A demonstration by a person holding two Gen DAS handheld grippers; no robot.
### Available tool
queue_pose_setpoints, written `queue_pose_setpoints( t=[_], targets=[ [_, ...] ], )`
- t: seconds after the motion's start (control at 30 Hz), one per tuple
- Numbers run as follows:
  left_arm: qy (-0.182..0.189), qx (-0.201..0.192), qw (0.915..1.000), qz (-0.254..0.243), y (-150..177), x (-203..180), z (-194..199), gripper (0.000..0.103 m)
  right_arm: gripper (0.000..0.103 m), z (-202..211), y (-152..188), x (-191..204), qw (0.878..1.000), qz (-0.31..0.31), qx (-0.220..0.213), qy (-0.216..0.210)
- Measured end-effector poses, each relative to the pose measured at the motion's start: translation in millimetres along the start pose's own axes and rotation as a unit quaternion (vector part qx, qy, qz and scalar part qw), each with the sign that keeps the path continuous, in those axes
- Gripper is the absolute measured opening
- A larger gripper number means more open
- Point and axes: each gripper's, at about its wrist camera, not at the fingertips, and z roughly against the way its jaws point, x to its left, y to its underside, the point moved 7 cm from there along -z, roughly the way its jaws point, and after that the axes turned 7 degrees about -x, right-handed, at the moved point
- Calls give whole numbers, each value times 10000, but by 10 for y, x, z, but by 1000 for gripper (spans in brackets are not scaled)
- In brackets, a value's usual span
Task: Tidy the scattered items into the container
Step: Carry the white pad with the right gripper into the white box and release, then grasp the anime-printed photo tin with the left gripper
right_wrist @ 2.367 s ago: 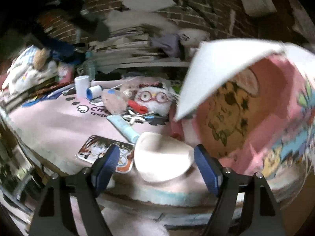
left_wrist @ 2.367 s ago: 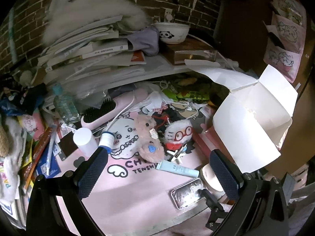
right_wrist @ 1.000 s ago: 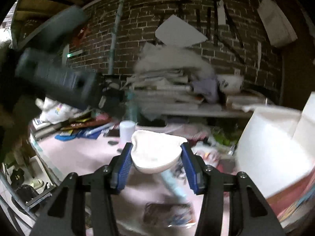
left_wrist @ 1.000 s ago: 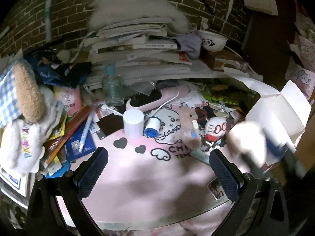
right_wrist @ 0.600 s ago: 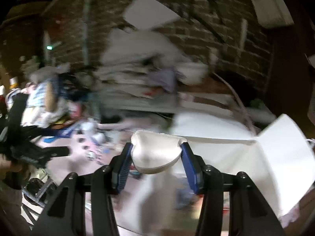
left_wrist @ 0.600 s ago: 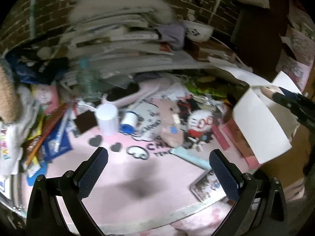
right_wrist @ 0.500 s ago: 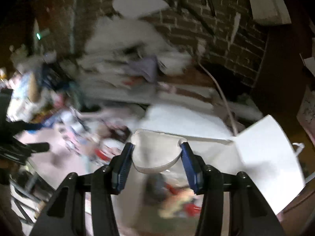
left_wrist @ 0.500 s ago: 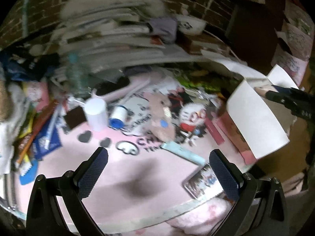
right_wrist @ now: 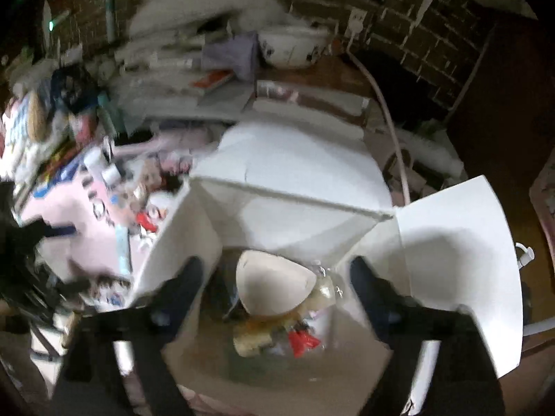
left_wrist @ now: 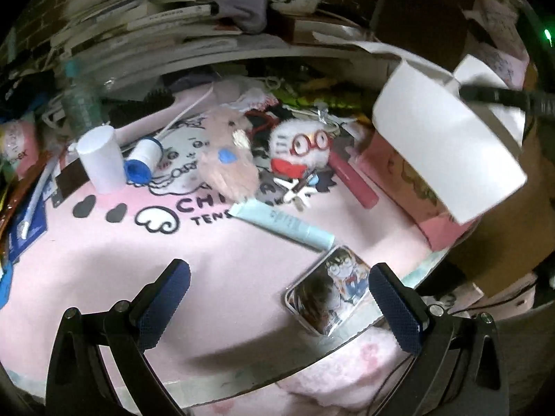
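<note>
- A brick wall (right_wrist: 409,17) and stacked papers back my cluttered pink mat (left_wrist: 173,263).
- My right gripper (right_wrist: 274,277), jaws just spread, hangs released over the white box (right_wrist: 451,242); the cream pad (right_wrist: 274,286) lies inside, lower centre.
- My left gripper (left_wrist: 277,298) gapes empty, bottom of frame, above the mat beside the picture tin (left_wrist: 333,293).

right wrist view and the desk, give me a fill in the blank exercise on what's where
1. The cream pad lies inside the white ____, below the right tool.
2. The right tool's jaws have just been opening and now stand ____ with nothing between them.
3. The left tool hangs over the ____ mat.
4. Between the picture tin and the plush with red glasses lies a pale blue ____.

Missing words: box; open; pink; tube
</note>
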Motion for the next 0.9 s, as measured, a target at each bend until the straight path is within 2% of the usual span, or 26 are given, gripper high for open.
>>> queue_pose_setpoints(
  t=[0.07, 0.2, 0.33, 0.43, 0.53, 0.6, 0.67, 0.9],
  targets=[
    [182, -94, 9996, -174, 50, -55, -4, 103, 88, 25, -39, -28, 9998, -138, -113, -9],
    [393, -137, 9979, -498, 118, -170, 2, 103, 88, 36, -73, -15, 9981, -476, -243, -295],
    [162, 50, 9964, -832, 183, -204, -115, 102, 88, 3, -88, 85, 9967, -571, -290, -495],
    [237, -26, 9969, -751, 153, -169, -140, 102, 88, 5, -134, 164, 9956, -588, -391, -613],
    [154, -127, 9972, -716, 110, -96, -166, 92, 88, 33, -193, 241, 9932, -660, -519, -802],
    [191, -202, 9972, -699, 78, -74, -160, 71, 88, 60, -243, 306, 9910, -721, -638, -928],
    [276, -224, 9970, -681, 60, -70, -155, 58, 88, 88, -288, 383, 9877, -812, -745, -1107],
    [678, -212, 9934, -896, 135, -179, -104, 58, 88, 180, -470, 735, 9687, -1165, -1056, -1920]
  ],
)
